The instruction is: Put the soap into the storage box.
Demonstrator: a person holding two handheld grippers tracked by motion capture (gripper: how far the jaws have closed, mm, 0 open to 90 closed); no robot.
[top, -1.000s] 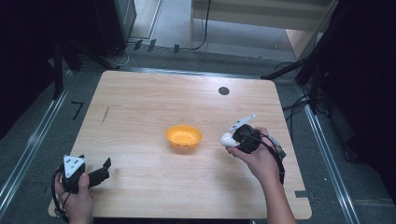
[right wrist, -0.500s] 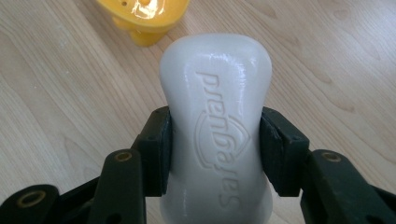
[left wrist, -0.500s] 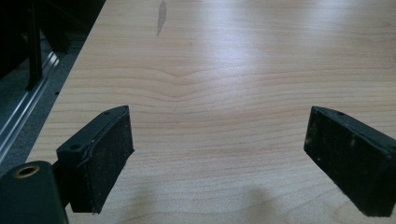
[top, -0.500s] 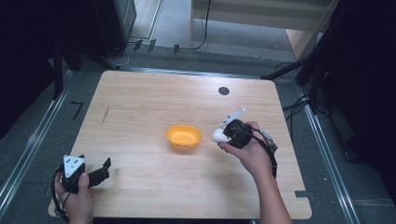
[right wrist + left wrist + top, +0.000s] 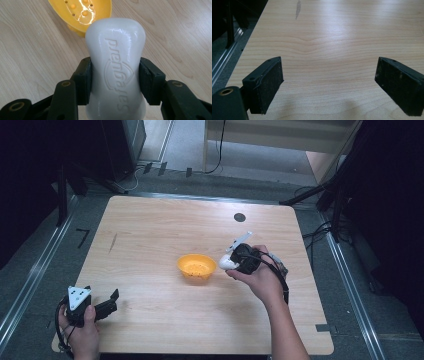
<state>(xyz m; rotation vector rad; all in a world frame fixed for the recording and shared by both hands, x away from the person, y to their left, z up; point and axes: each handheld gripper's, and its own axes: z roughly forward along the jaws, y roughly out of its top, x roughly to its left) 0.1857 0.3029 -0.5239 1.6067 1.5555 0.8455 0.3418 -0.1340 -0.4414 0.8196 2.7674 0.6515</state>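
Right hand-held gripper [image 5: 115, 82] clamped on white embossed soap bar [image 5: 116, 72], yellow perforated plastic soap dish [image 5: 196, 266] just beyond its tip, left hand-held gripper [image 5: 329, 85] wide open, empty, by wooden worktop [image 5: 150, 235] corner, bare wood ahead.

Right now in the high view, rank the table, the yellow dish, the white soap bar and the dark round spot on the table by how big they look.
1. Table, by far the largest.
2. Yellow dish.
3. White soap bar, partly hidden in the right gripper.
4. Dark round spot. It looks close to the visible part of the soap, so 3 and 4 are unsure.
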